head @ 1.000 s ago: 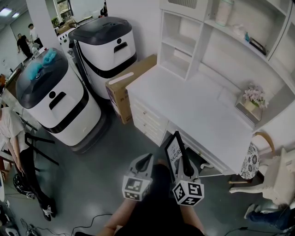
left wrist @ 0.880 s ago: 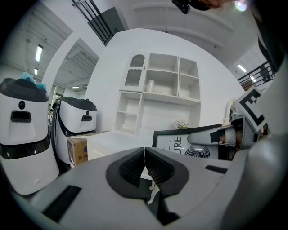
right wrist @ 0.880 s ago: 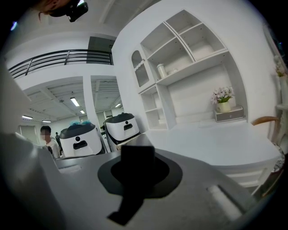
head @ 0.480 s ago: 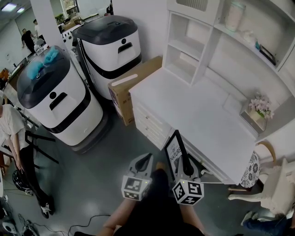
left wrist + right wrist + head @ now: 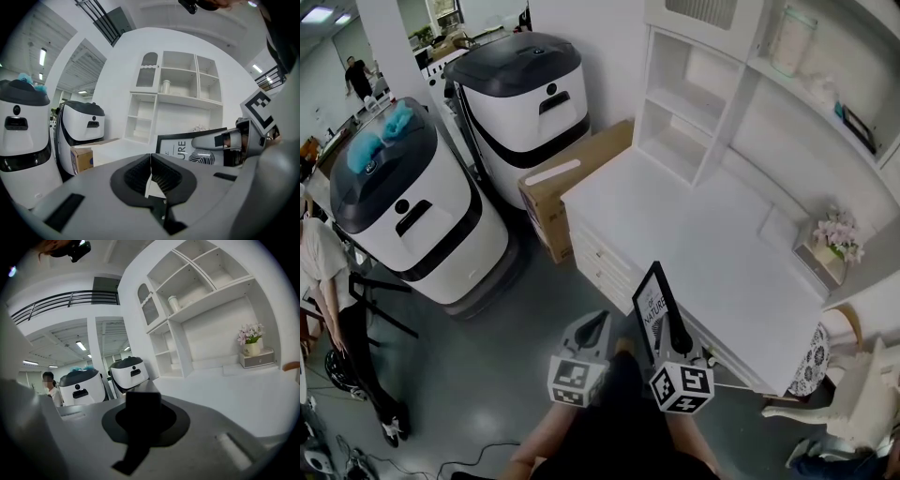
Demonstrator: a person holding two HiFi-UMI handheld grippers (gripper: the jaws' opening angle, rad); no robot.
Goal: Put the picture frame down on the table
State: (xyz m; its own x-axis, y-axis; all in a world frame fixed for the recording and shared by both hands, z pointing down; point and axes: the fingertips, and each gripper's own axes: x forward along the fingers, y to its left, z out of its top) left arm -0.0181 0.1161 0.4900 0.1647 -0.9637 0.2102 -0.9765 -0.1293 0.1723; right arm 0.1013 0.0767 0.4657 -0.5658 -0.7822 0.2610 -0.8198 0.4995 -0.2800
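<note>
A black picture frame with a white print stands upright on its edge in my right gripper, which is shut on its lower part. In the right gripper view the frame's dark edge fills the gap between the jaws. The frame's top hangs at the front edge of the white table. My left gripper floats beside it on the left, shut and empty, its pads pressed together. From the left gripper view the frame and the right gripper show at the right.
Two large white and black machines stand left of the table, with a cardboard box against the table's side. White shelves rise at the back; a flower pot sits far right. A chair stands at the lower right. A person stands far left.
Both grippers and the frame have come closer to the table together. The frame's top now overlaps the table's front edge. The grip has not changed.
</note>
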